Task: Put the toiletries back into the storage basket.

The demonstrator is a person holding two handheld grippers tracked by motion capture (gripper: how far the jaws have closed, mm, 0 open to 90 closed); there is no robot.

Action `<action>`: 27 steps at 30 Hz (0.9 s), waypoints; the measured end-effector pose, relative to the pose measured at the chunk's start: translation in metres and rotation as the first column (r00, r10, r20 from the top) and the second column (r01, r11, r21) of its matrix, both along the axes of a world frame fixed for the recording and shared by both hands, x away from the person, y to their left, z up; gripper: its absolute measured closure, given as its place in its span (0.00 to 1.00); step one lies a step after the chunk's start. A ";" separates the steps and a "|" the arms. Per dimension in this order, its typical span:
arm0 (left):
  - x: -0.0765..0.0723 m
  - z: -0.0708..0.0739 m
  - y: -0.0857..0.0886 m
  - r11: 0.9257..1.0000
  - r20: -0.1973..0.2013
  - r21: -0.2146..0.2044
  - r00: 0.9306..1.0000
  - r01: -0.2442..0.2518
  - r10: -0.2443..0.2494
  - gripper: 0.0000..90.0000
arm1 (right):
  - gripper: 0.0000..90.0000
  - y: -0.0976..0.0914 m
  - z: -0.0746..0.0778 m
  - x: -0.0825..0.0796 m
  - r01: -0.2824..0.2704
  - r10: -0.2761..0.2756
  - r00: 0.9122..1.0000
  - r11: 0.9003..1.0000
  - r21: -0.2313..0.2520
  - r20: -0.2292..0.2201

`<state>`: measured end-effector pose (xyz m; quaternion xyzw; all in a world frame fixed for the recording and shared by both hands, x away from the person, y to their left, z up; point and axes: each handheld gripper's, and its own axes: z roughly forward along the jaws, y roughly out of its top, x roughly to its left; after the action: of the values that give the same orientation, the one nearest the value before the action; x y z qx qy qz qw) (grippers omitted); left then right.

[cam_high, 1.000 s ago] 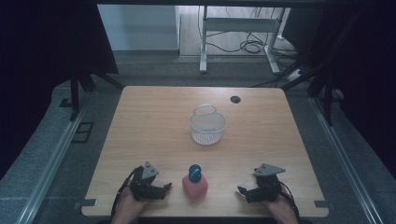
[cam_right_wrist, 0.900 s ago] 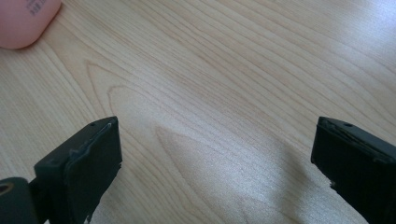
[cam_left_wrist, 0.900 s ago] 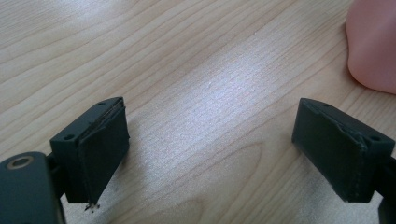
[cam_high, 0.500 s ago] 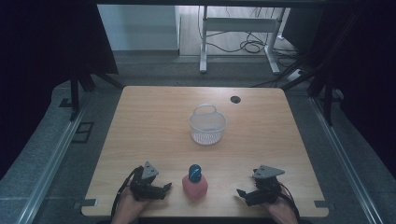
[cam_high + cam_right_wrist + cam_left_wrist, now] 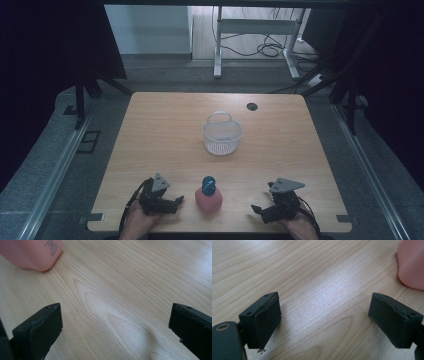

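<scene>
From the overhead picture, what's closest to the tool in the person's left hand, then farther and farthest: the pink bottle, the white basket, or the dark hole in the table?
From the left gripper:
1. Pink bottle, just beside it at the near edge.
2. White basket, mid-table, farther back.
3. Dark hole, near the far edge, to the right.

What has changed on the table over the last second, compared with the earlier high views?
Nothing visibly changed. The left gripper and right gripper rest open at the near edge of the wooden table, either side of the pink bottle with the blue cap; the clear mesh basket stands mid-table.
</scene>
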<state>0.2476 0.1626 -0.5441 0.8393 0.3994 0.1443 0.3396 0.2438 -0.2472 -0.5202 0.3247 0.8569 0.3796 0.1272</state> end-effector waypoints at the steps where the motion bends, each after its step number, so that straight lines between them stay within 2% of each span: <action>1: 0.000 0.000 0.000 1.000 0.000 0.001 1.000 0.000 0.000 0.12 | 0.00 0.001 0.002 -0.001 0.000 0.000 1.000 1.000 0.008 -0.003; 14: 0.000 0.000 0.000 1.000 0.000 0.001 1.000 0.001 -0.001 0.12 | 0.00 0.007 0.011 -0.004 -0.031 0.031 1.000 0.999 0.032 0.002; 19: 0.000 0.000 0.000 1.000 0.000 0.001 1.000 0.000 0.000 0.12 | 0.00 0.010 0.013 -0.004 -0.036 0.037 0.999 0.998 0.049 -0.011; 21: 0.000 0.000 0.000 1.000 0.000 0.001 1.000 0.000 0.000 0.12 | 0.00 0.012 0.015 -0.004 -0.045 0.047 0.999 0.996 0.075 -0.024; 27: 0.000 0.000 0.000 1.000 0.000 0.001 1.000 0.000 0.000 0.12 | 0.00 0.017 0.018 -0.005 -0.068 0.070 0.997 0.995 0.078 -0.024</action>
<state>0.2476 0.1626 -0.5440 0.8395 0.3993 0.1443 0.3392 0.2390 -0.2306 -0.5025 0.3046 0.8540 0.4120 0.0901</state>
